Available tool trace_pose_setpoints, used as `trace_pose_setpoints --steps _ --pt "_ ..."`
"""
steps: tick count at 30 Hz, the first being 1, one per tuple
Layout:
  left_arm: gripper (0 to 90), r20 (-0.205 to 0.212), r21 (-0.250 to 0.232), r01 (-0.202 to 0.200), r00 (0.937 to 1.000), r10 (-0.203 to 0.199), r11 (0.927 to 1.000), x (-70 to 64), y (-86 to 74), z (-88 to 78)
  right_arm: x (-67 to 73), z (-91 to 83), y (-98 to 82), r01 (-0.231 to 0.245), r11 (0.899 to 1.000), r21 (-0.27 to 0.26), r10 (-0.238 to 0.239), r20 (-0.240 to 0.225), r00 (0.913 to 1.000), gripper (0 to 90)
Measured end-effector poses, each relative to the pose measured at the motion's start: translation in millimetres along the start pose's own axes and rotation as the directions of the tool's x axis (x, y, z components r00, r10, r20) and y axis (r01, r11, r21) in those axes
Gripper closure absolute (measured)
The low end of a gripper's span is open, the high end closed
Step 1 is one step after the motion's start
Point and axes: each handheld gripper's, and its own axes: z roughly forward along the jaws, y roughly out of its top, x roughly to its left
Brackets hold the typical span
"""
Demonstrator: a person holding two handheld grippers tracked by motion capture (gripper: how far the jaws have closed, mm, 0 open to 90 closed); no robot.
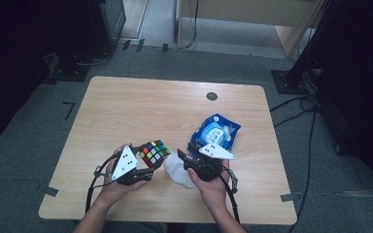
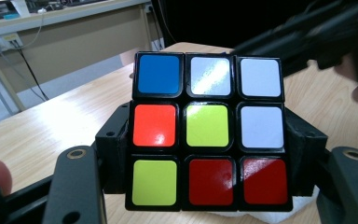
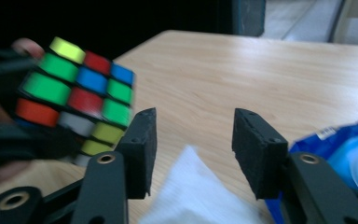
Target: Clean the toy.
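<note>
- left tongs [image 1: 148, 167] lower left of centre in the high view, pinching the cube [image 1: 154, 153] by its sides, lifted off the counter [image 1: 126, 107]
- white wipe [image 1: 178, 170] lying flat at centre, between both hands
- right tongs [image 3: 193, 149] spread, nothing gripped, wipe beneath
- blue wipes pack [image 1: 216, 131] right of centre

The puzzle cube [image 2: 208, 133] shows blue, white, orange, yellow-green and red tiles; the wipes pack [image 1: 217, 131] is blue, the tissue [image 1: 178, 170] white.

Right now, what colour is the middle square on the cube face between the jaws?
Yellow-green, best seen in the left gripper view, on the cube.
</note>
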Motion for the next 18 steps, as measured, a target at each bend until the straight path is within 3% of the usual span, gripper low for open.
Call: trace_pose_setpoints --steps 2,3,5,7,8,9,10,11,12,15,18 --pt "33.8 0.001 0.003 -0.002 1.0000 0.002 1.0000 -2.1 -0.9 1.8 4.9 -3.7 4.8 -0.023 1.000 -0.019 0.023 -0.031 0.9993 47.4" --pt "33.8 -0.002 0.008 -0.011 0.9999 0.011 0.9999 -5.0 -1.5 3.8 8.1 -5.7 8.3 -0.058 0.998 -0.027 0.056 -0.069 0.9961 43.0" --pt "33.8 0.002 0.011 -0.015 0.9999 0.015 0.9998 -7.6 -1.7 5.2 8.9 -6.0 9.0 -0.079 0.997 -0.027 0.076 -0.085 0.9935 41.2" --pt "33.8 0.001 0.009 -0.025 0.9997 0.025 0.9996 -12.5 -1.7 7.7 11.0 -5.5 9.2 -0.148 0.989 -0.013 0.145 -0.134 0.9803 35.8" --pt "33.8 -0.011 0.008 -0.034 0.9993 0.034 0.9994 -15.8 -1.8 9.3 12.4 -3.0 7.6 -0.193 0.981 0.005 0.191 -0.165 0.9676 32.7" --pt "33.8 -0.015 0.007 -0.038 0.9992 0.038 0.9993 -17.8 -2.1 10.3 12.3 -2.7 7.2 -0.217 0.976 0.005 0.215 -0.174 0.9610 31.3" --pt "33.8 -0.015 0.007 -0.038 0.9992 0.038 0.9993 -17.8 -2.1 10.3 12.3 -2.7 7.2 -0.217 0.976 0.005 0.215 -0.174 0.9610 31.3" --pt "33.8 -0.022 0.005 -0.039 0.9990 0.039 0.9992 -19.8 -2.4 11.3 9.1 -1.1 6.7 -0.274 0.961 0.026 0.274 -0.200 0.9409 28.4" --pt "33.8 -0.024 0.002 -0.037 0.9990 0.037 0.9993 -20.7 -2.5 11.8 9.1 -1.1 6.7 -0.274 0.961 0.026 0.274 -0.200 0.9409 28.4" --pt "33.8 -0.027 0.003 -0.035 0.9990 0.035 0.9994 -23.3 -2.8 14.0 7.8 2.0 3.8 -0.326 0.944 0.052 0.328 -0.252 0.9102 26.9" --pt "33.8 -0.028 -0.001 -0.036 0.9990 0.036 0.9994 -25.7 -3.0 14.7 10.6 6.1 1.1 -0.318 0.946 0.067 0.324 -0.248 0.9129 26.9"
